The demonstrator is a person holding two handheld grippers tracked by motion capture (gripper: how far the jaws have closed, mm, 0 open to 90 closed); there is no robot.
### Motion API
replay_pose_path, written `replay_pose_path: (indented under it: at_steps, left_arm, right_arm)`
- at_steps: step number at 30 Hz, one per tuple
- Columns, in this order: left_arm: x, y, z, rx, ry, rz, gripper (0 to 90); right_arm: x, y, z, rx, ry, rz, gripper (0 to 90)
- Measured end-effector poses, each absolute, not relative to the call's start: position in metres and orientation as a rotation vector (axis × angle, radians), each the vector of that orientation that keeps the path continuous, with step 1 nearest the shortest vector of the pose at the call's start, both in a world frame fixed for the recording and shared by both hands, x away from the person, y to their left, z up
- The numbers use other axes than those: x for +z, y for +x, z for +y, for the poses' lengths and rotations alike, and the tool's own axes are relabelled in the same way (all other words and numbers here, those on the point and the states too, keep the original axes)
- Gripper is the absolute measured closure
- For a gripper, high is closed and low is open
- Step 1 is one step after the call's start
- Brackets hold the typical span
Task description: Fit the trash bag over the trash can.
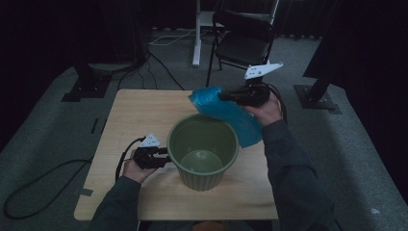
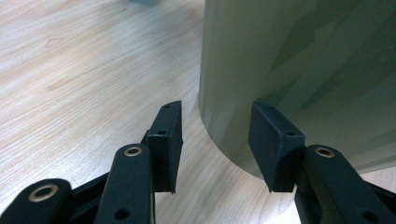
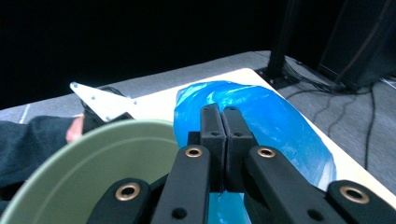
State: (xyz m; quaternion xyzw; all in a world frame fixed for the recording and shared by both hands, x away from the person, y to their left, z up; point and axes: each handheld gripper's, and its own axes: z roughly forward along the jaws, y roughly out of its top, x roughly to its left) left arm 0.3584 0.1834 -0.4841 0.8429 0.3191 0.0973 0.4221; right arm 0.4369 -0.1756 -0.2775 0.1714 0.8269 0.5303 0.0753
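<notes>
right gripper [image 1: 222, 96]: jaws clamped flat on the blue plastic bag [image 1: 231, 117], held above the far rim of the green pot [image 1: 203, 150]. left gripper [image 1: 166, 157]: jaws wide apart beside the pot wall, gripping nothing. pot stands upright on the desk [image 1: 130, 120].

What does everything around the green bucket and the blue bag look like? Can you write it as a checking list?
Surface: light wooden table, bare apart from the job's things.
Job's things: green bucket upright near the front edge; blue bag held above the bucket's far rim.
Clutter: nothing seen.
Grippers: left gripper open, jaws beside the bucket's outer wall; right gripper shut on the blue bag.
Cables: black cable trailing from the left gripper over the floor; more cables behind the table.
Surroundings: grey carpet, black folding chair, dark curtains.
</notes>
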Motion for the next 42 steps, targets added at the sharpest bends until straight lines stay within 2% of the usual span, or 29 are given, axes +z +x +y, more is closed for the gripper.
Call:
replay_pose_path:
  at_steps: [13,20,35,42]
  left_arm:
    - [-0.483,0.359,0.186,0.266,2.091,0.809,55.0]
    - [-0.482,0.359,0.188,0.273,2.082,0.815,54.9]
    - [-0.481,0.359,0.192,0.284,2.07,0.822,54.4]
    - [-0.479,0.358,0.195,0.293,2.059,0.829,54.1]
  right_arm:
    - [-0.27,0.426,-0.124,1.675,0.41,2.569,89.5]
    - [-0.251,0.411,-0.106,1.728,0.333,2.564,89.5]
    - [-0.225,0.398,-0.088,1.772,0.265,2.509,89.5]
    - [-0.231,0.4,-0.087,1.749,0.281,2.521,89.5]
